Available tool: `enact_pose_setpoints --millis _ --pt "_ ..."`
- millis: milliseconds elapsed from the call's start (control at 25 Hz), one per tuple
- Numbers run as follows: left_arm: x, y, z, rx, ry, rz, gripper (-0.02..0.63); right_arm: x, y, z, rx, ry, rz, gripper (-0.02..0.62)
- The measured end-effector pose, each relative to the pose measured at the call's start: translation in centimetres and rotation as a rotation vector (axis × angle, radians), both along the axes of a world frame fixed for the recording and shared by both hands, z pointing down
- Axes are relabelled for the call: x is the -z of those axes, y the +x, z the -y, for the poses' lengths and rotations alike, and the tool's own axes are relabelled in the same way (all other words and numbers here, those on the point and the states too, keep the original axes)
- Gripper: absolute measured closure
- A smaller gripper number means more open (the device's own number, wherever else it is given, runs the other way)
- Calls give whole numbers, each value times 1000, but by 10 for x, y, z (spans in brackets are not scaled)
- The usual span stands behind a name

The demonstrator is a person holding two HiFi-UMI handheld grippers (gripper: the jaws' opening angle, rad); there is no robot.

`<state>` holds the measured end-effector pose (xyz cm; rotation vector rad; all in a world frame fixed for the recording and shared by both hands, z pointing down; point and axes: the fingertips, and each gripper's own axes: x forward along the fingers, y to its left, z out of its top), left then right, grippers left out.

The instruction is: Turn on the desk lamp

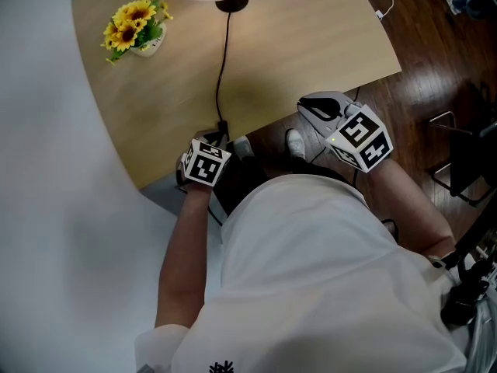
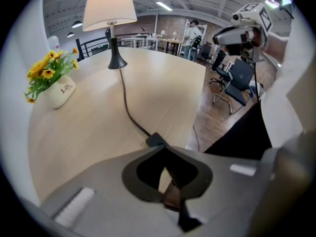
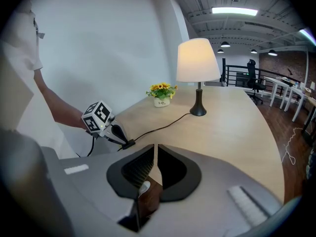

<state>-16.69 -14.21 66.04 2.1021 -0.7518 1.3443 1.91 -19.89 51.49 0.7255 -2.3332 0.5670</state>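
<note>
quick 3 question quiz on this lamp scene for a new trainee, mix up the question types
1. What lies right at the tips of the left gripper? A a cup; B the cord switch; C a book.
2. True or false: the right gripper has its jaws wide apart.
3. Fill in: in the head view the sunflowers stand to the ____ of the lamp base.
Key: 1 B; 2 false, they are shut and hold nothing; 3 left.

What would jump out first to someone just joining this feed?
The desk lamp, its shade glowing, stands at the far side of the table. Its black cord runs to the near edge, where the left gripper has its tips at the inline switch. Sunflowers stand at the far left.
</note>
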Motion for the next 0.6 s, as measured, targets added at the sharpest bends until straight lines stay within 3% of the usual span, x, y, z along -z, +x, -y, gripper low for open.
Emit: enact_pose_setpoints --millis 200,400,480,600 --pt "8 2 2 40 45 -63 586 1 -2 0 12 19 4 571" --pt "50 15 11 121 118 -178 586 7 2 4 3 48 34 570" --pt "70 23 18 151 170 -245 586 10 5 3 9 59 45 570" --pt "104 37 25 236 232 -419 586 13 11 0 23 68 63 571"
